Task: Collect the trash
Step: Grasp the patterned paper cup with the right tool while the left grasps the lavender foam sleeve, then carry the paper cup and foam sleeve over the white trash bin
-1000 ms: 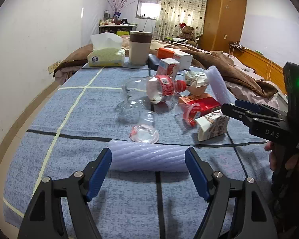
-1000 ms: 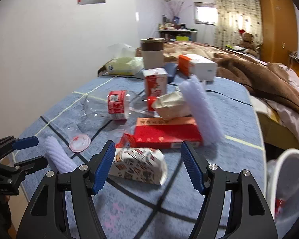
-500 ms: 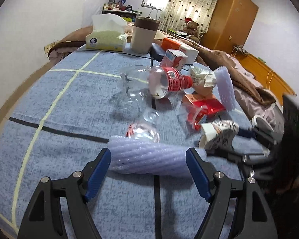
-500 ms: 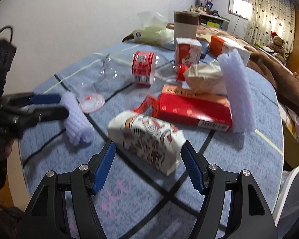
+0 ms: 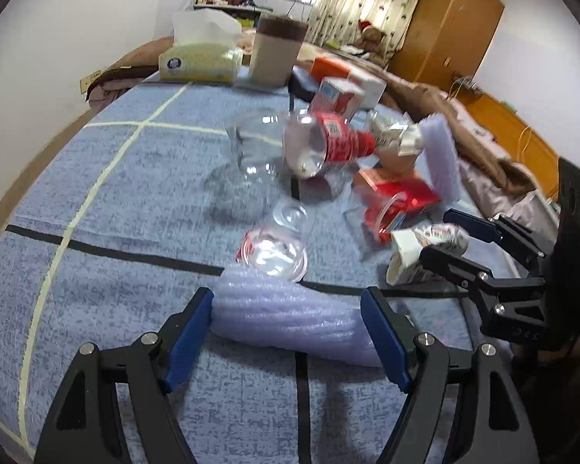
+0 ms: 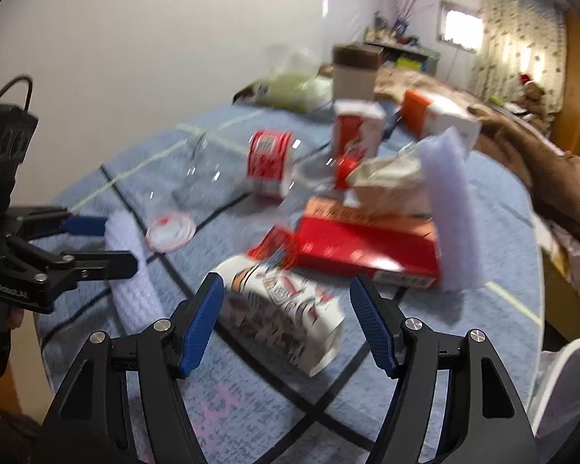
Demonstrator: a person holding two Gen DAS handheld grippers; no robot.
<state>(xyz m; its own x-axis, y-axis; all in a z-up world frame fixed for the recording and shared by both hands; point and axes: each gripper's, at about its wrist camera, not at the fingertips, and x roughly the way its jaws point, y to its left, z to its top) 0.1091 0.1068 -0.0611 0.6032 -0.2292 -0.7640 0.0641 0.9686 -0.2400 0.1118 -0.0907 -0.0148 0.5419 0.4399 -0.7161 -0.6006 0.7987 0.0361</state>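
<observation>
My left gripper (image 5: 290, 332) is open, its blue pads on either side of a pale purple foam roll (image 5: 286, 317) lying on the blue cloth. My right gripper (image 6: 286, 324) is open around a crumpled printed carton (image 6: 282, 317), which also shows in the left wrist view (image 5: 425, 251). Further trash lies beyond: a clear cup (image 5: 274, 251), a red-labelled clear bottle (image 5: 328, 147), a flat red box (image 6: 367, 247), a second foam strip (image 6: 452, 208) and a crumpled paper bag (image 6: 386, 181).
A tissue box (image 5: 201, 58), a brown-topped canister (image 5: 276, 50), a small red-white carton (image 6: 357, 127) and an orange-white box (image 6: 437, 116) stand at the table's far end. A white bin (image 6: 560, 386) sits beside the table at the lower right. A bed lies behind.
Both grippers have moved forward and down, so the foam roll and the printed carton now sit between their open jaws. The right gripper has come nearer the left one.
</observation>
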